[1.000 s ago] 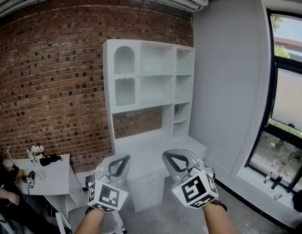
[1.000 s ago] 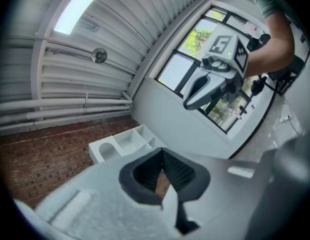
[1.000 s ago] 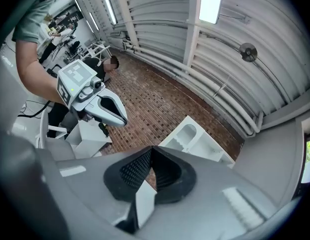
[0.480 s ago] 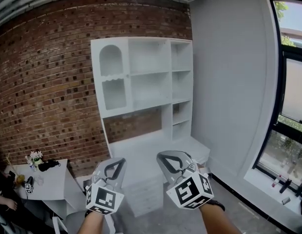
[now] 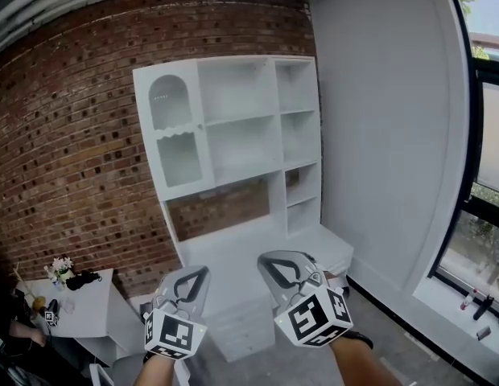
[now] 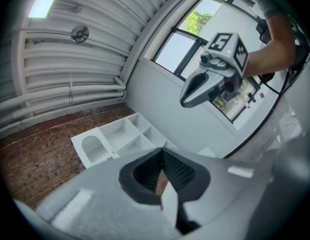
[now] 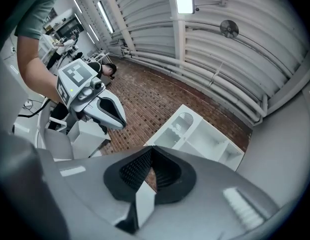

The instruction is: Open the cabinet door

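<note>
The left gripper [image 5: 200,273] and right gripper [image 5: 274,262], low in the frame, are both closed and empty. The white cabinet [image 5: 233,147] stands at centre, well apart from them. Best to approach squarely and spread one claw before reaching its door.

at the bottom of the head view, the left gripper [image 5: 197,273] and right gripper [image 5: 275,262] are smooth pale-grey shells with black ribbed lining inside the jaws. each carries a white cube [image 5: 317,318] printed with black square markers. a dark band [image 5: 356,338] wraps the right wrist, and a grey short sleeve [image 7: 32,19] shows at the upper left of the right gripper view.
</note>
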A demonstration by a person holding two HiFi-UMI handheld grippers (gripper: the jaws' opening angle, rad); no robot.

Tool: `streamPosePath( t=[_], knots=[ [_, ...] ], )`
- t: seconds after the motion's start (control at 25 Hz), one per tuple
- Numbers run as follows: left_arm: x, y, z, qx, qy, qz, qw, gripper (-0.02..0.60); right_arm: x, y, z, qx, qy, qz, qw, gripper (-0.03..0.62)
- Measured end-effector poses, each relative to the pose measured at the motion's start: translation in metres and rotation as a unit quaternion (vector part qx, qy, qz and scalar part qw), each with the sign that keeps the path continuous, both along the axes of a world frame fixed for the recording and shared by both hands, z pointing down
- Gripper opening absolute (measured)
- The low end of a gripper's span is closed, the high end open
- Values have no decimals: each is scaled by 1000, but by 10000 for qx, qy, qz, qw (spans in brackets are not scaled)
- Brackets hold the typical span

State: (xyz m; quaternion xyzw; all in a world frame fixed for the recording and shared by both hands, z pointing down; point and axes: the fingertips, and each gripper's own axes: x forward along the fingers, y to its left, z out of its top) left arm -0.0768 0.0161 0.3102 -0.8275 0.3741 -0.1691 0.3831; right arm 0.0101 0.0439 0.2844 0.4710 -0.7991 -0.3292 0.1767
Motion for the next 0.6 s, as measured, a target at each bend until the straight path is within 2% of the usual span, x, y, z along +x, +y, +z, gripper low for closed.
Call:
streamPosePath(
  t=[0.32,0.6],
  knots=[
    [0,-67,6,-83,108,78,9999,2,-4,-62,13,-136,105,56,9998,6],
    [-18,-132,-19,102,327,249,9991,2,-29,-126,-3,-49,254,188,9995,6]
  ],
)
